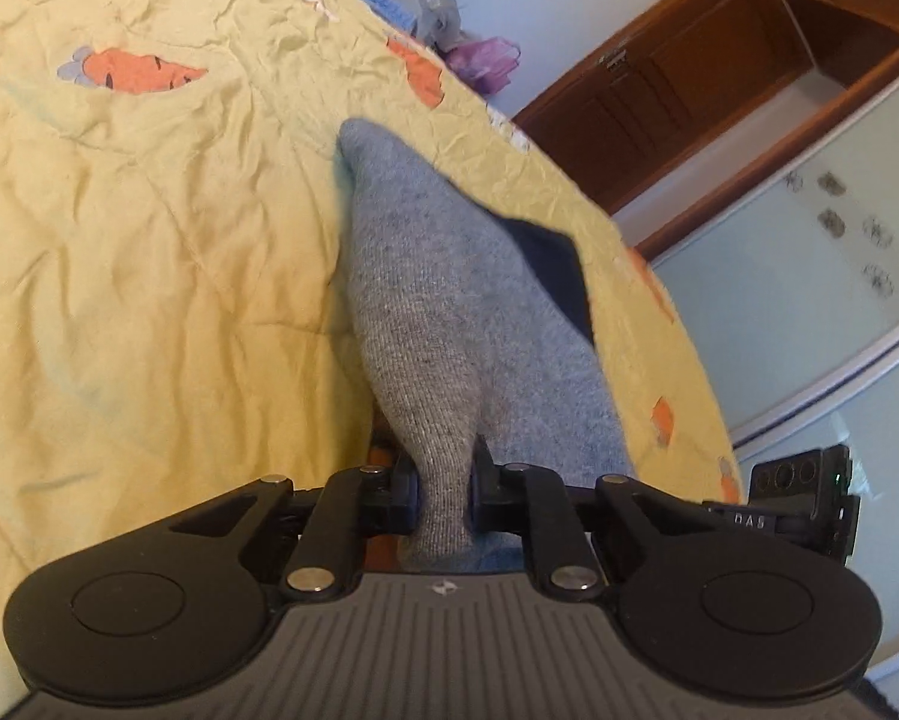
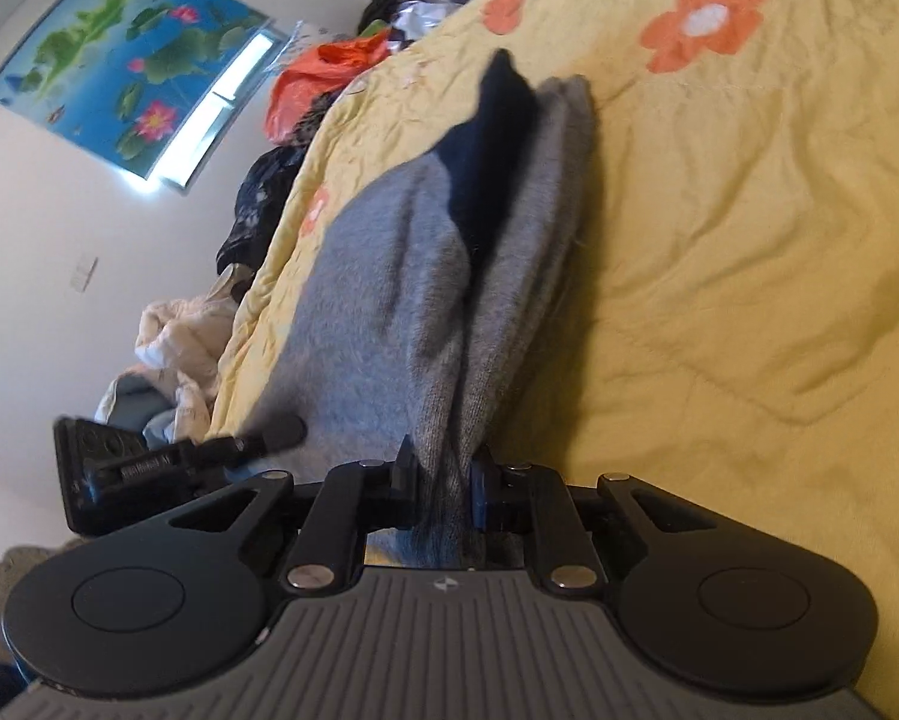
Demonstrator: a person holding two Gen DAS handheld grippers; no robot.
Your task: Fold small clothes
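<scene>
Both my grippers — left gripper [image 1: 443, 495], right gripper [image 2: 443, 495] — have jaws pinching the grey sock [image 1: 449, 300] over the bed [image 1: 149, 240]; fold barely begun, not yet laid flat.

Grey sock [image 2: 389, 300] pinched between right gripper [image 2: 443, 480] fingers [image 2: 404, 468], over yellow quilt [image 2: 719, 270]

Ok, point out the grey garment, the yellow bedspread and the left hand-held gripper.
grey garment [image 1: 437, 312]: left wrist view, middle of the knit.
yellow bedspread [image 1: 149, 228]: left wrist view, bare wrinkled area.
left hand-held gripper [image 1: 446, 480]: left wrist view, between fingertips, clamped on the cloth.
</scene>
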